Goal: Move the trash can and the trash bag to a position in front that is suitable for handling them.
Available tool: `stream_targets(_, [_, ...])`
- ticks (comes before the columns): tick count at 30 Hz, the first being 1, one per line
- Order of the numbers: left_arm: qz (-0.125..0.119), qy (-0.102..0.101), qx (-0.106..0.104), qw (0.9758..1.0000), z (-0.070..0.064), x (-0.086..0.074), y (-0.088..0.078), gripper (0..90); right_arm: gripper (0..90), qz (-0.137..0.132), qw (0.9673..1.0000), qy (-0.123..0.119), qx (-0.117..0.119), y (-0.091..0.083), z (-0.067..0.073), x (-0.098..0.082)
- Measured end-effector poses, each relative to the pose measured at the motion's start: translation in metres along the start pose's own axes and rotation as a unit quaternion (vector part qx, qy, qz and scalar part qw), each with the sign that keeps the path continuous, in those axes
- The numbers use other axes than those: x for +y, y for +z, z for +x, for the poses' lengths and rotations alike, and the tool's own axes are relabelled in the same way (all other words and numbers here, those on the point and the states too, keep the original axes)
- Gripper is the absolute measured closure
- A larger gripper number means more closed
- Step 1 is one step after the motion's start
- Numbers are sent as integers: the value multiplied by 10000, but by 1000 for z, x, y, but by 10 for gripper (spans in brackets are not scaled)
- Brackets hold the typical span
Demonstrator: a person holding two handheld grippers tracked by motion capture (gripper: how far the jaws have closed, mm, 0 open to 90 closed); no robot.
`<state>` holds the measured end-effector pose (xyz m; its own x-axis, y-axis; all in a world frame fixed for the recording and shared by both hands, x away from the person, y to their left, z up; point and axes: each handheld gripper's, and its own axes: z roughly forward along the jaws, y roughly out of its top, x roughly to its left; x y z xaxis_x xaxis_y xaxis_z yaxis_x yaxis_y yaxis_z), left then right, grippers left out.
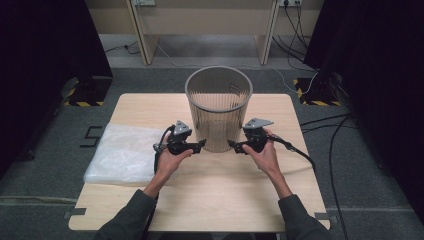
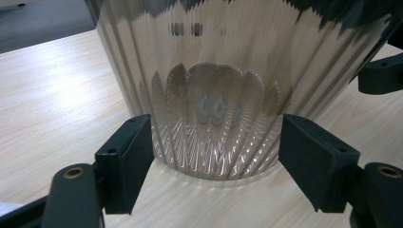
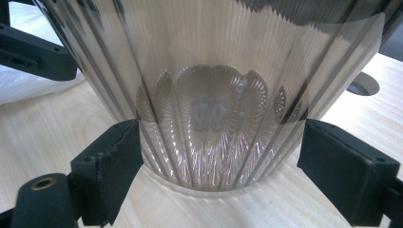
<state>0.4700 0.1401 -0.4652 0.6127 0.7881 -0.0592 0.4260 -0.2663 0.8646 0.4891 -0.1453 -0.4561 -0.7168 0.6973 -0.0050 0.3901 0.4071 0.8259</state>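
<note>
1. Ribbed bin [image 1: 218, 107] upright, frame centre, on surface [image 1: 210, 195].
2. Left hand-held gripper [image 1: 201, 144] at bin's lower left, jaws apart, gripping nothing.
3. Right hand-held gripper [image 1: 232, 144] lower right, likewise.
4. Plastic sheet [image 1: 125, 152] left.

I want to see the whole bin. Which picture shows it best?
The high view: it shows the whole bin, from its round rim down to its base on the table. The left gripper view and the right gripper view sit close up and show just its ribbed lower wall and base.
</note>
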Motion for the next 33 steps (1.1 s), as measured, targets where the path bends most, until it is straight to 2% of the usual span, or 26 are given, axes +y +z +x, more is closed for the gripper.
stream_targets(7, [62,-7,-11,10000,4,3,3,262,150,-2,10000,7,-36,5,0,4])
stream_targets(14, [51,121,-19,9999,7,10,1,260,155,-10,10000,75,-45,7,-1,6])
stream_targets(19, [84,144,-141,9998,9,14,3,255,155,-24,9999,79,-64,8,-2,6])
stream_targets(23, [3,188,-129,9997,8,16,4,264,156,-10,9999,85,-98,9,-3,7])
stream_targets(25, [36,196,-173,9997,7,16,5,267,157,-5,9999,90,-93,9,-4,8])
stream_targets(33, [36,262,-118,9996,9,22,7,261,158,14,9998,73,-178,10,-8,9])
